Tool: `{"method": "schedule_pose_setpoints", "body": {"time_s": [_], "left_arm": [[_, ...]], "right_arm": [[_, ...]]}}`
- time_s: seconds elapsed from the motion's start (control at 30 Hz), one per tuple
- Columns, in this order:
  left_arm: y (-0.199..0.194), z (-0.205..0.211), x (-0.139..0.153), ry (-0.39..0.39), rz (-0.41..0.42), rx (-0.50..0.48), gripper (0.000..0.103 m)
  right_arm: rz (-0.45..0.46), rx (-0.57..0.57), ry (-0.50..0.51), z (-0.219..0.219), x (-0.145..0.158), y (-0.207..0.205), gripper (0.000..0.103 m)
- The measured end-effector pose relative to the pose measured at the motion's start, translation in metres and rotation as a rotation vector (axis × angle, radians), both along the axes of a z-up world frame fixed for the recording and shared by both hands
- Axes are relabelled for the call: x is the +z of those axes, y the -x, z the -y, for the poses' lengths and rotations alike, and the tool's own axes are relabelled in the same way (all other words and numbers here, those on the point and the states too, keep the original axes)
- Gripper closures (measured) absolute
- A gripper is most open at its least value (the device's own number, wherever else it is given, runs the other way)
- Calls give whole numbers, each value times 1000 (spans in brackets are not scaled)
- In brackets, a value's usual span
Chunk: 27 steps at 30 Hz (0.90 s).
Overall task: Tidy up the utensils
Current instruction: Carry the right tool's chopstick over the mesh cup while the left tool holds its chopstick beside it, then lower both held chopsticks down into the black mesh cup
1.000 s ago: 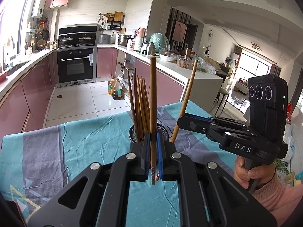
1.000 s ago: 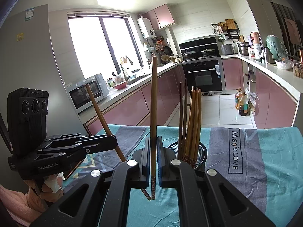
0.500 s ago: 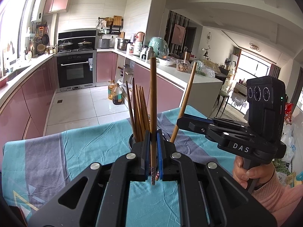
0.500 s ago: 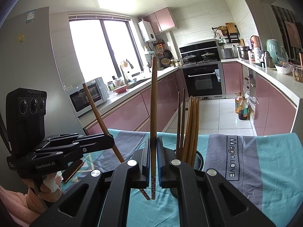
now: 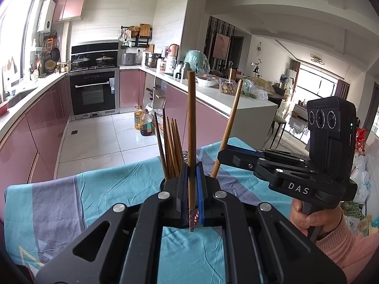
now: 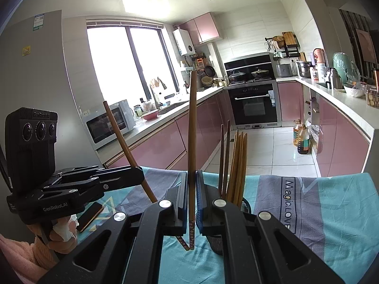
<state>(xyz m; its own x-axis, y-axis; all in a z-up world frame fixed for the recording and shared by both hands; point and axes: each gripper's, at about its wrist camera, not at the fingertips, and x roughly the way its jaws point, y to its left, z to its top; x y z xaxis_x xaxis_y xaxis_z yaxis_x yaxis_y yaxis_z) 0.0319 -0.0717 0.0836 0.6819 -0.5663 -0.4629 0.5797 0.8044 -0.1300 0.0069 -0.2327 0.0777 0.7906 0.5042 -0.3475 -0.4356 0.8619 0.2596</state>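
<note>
In the left wrist view, my left gripper (image 5: 191, 189) is shut on an upright brown chopstick (image 5: 191, 130) whose patterned end pokes out below the pads. Just behind it a dark holder, mostly hidden by the jaws, holds several chopsticks (image 5: 171, 146). My right gripper (image 5: 225, 157) reaches in from the right, shut on a leaning chopstick (image 5: 228, 127). In the right wrist view, the right gripper (image 6: 191, 189) clamps its chopstick (image 6: 192, 130). The mesh holder (image 6: 245, 204) with its chopsticks (image 6: 236, 165) stands just right of it. The left gripper (image 6: 139, 177) comes in from the left with its slanted chopstick (image 6: 125, 146).
A teal and grey cloth (image 6: 331, 201) covers the table. A phone (image 6: 91, 215) lies on it near the left hand, which also holds a tissue (image 6: 62, 230). Pink kitchen cabinets and oil bottles (image 5: 143, 123) on the floor lie beyond the table's far edge.
The holder's rim has sunk behind the jaws in both views and the kitchen background has shifted down a little. Both grips on the chopsticks are unchanged.
</note>
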Motion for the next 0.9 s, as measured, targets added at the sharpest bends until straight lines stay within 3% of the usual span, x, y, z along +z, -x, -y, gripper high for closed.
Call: {"method": "schedule_pose_setpoints", "body": {"time_s": [0.9], "left_arm": [[-9, 6, 9, 7, 37, 14, 95]], "right_arm": [[31, -44, 47, -3, 18, -21, 97]]}}
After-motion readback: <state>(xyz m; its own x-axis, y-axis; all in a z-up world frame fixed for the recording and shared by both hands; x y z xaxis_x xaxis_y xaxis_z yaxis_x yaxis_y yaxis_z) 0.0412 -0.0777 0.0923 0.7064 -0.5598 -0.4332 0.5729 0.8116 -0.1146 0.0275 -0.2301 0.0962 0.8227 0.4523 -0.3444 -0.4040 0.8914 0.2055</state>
